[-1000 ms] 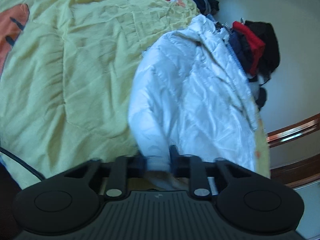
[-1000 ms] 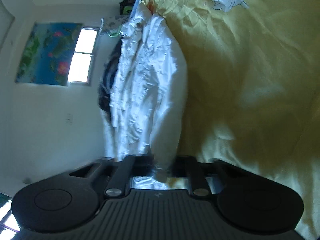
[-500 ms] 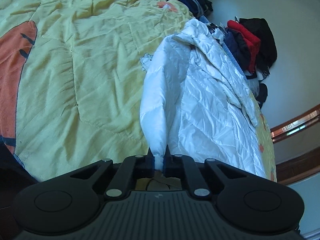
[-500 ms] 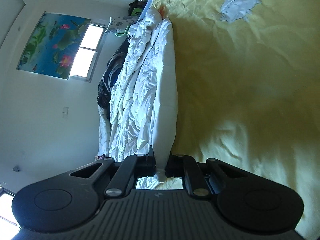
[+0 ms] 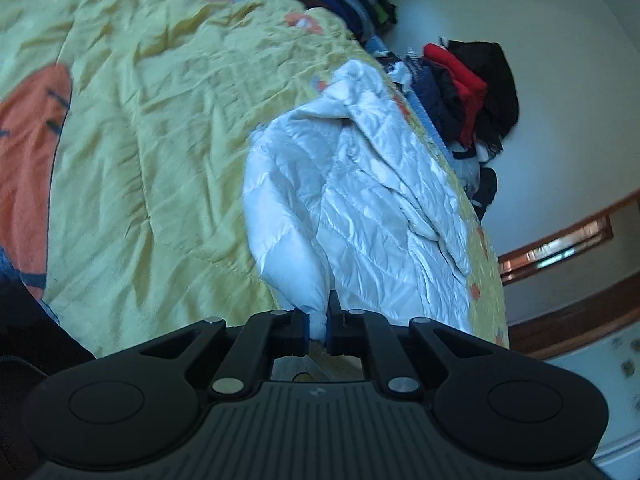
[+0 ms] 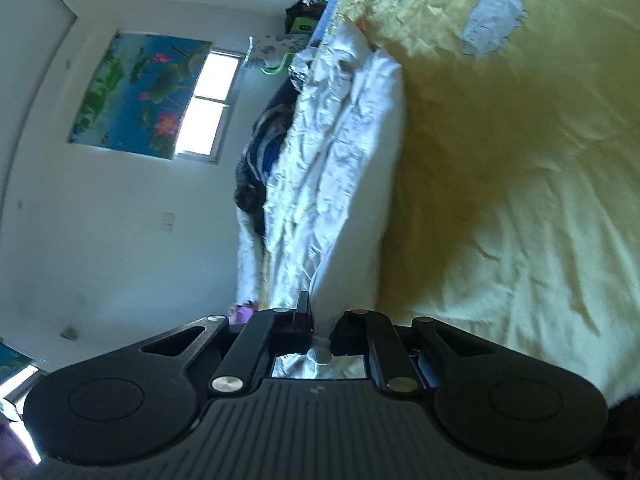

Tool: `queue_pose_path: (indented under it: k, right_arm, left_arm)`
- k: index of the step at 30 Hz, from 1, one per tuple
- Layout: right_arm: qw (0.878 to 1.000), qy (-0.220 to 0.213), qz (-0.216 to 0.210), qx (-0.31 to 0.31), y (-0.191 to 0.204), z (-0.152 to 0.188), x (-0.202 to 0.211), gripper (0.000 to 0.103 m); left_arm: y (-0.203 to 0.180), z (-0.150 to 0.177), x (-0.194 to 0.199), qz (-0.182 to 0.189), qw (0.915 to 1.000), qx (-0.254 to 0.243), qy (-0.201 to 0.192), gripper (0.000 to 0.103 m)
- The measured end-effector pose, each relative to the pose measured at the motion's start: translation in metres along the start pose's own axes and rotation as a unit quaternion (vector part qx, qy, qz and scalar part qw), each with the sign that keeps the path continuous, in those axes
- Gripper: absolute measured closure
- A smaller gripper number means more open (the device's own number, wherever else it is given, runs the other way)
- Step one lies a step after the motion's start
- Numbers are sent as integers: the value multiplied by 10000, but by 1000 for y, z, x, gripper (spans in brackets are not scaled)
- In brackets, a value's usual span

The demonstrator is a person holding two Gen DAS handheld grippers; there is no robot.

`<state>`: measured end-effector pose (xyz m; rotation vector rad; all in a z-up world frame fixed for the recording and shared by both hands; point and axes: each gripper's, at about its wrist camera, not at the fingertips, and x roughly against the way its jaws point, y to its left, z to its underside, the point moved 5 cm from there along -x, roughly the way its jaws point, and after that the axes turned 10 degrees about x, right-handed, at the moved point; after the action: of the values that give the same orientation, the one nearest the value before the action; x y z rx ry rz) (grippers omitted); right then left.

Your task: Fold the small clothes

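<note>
A small white quilted jacket (image 5: 360, 200) lies stretched across a yellow bedspread (image 5: 160, 140). My left gripper (image 5: 317, 326) is shut on one end of the jacket, with white fabric pinched between its jaws. In the right wrist view the same jacket (image 6: 340, 168) runs away from me along the bed's edge. My right gripper (image 6: 322, 332) is shut on its near end, with a bit of white cloth between the jaws. The jacket's pinched ends are lifted and the rest rests on the bed.
A pile of dark, red and blue clothes (image 5: 468, 92) sits at the far edge of the bed by the white wall. More dark clothes (image 6: 260, 160) lie beside the jacket. The bedspread (image 6: 520, 160) spreads wide to the right. A window (image 6: 208, 104) and poster are on the wall.
Both grippers closed on the jacket's ends, from wider jaws to a tight pinch. The jacket has since been drawn a little and lies more spread in the left view.
</note>
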<state>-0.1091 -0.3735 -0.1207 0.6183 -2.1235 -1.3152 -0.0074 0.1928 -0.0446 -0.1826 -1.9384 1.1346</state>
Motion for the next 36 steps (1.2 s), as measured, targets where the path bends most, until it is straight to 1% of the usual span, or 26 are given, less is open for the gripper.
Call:
queue_pose_path:
  k: [2,5,10,15,18,21,24,28,32,36]
  right_arm:
    - [10000,-40,-39,51,4,-11,-9,90]
    - [9996,-170,-157,168,12,-32,-18,90]
    - [9979,-365,-392,361,26,-80,-40,90]
    - [9971,-410,-478,417,30,-117,-68,90]
    - [9974,-397,-409,452,28,-138,-83,90]
    - [9973,-377,-359,509,28,-160,-98,90]
    - [9968,-388,-297,627,31,-183,-116,90]
    - [9960,-400,-243,755,33,-216,-139,90]
    - [9960,-370,-115,811,26,-245,-165,90]
    - [9961,-324,4,825,16,-268,-187,90]
  left_arm:
    - [1,-5,-4,-23,9999,113,4,96]
    - [-8,-19,-7,62,9999,132,-86,96]
    - [-41,-50,-13,297,9991,-22,-308,96]
    - [-79,-80,-34,319,9978,-313,-494,96]
    - [-95,-100,-51,293,9974,-366,-545,96]
    - [-107,-120,-68,299,9976,-288,-553,96]
    - [-123,-139,-86,275,9975,-317,-565,96]
    - [-146,-162,-109,209,9961,-497,-692,96]
    - [-164,-183,-132,155,9946,-626,-812,96]
    - [-173,-201,-160,6,9941,-713,-813,96]
